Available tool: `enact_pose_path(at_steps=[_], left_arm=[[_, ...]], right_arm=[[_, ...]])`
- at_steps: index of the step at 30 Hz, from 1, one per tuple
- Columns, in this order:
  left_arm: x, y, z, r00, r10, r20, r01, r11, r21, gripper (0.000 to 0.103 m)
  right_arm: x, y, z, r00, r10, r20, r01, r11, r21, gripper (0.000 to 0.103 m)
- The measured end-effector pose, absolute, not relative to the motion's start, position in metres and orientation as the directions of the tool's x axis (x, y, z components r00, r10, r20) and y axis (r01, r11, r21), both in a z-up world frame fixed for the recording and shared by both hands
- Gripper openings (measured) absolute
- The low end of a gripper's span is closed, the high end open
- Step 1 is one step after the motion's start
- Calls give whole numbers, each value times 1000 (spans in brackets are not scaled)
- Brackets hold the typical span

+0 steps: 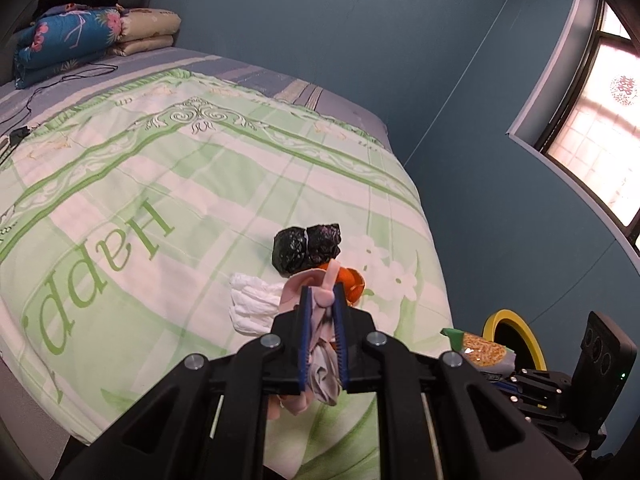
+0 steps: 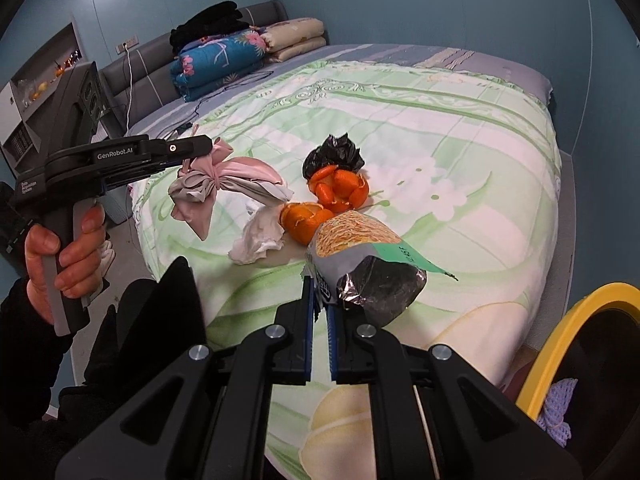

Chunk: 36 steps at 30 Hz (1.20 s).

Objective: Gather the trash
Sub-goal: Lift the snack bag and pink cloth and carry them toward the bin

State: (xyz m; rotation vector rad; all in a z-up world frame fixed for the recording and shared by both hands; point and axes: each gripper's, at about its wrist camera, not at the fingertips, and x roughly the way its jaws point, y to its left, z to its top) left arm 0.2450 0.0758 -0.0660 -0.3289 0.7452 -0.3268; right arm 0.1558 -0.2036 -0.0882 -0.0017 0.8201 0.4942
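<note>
Trash bin (image 2: 560, 320) sits at 4 o'clock of right gripper (image 2: 320, 312), nearer, clamping snack bag (image 2: 360, 248); left gripper (image 1: 322, 312) pinches pink cloth (image 1: 316, 336).

A cluster of litter crowds the near corner of the bed (image 2: 460, 128): a black plastic bag (image 2: 334, 152), orange peels (image 2: 320, 204) and a crumpled white tissue (image 2: 260, 238) lie close together, leaving little gap among them. Beyond the cluster the green quilt (image 1: 160, 184) stretches bare to the folded bedding (image 1: 80, 36) stacked at the headboard. The left hand-held gripper (image 2: 200, 148), clamped on a pink cloth bundle (image 2: 216, 184), hangs above the bed's edge. The right hand-held gripper (image 2: 320, 292) pinches a snack wrapper (image 2: 360, 256) beside a yellow-rimmed bin (image 2: 560, 320), its mouth unobstructed.
</note>
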Motion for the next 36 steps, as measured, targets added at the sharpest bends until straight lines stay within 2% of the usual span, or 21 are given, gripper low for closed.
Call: enact_pose_path(at_steps=[17,28,36], left_arm=[[220,60,-33,732,-387,-560,211,911,-353,10],[206,26,-21,727,-424,-539,279,901,-332,10],[209,5,-37,686,-442,-577,308,896,-321,5]], right_arm=[[132,-229,-35,666,429,-611,-425,891,162,5],[112,-258,-6,722,415,-553,-399,903,156,5],[104,-278,-1,749,388,-537,-363,919,156,5]])
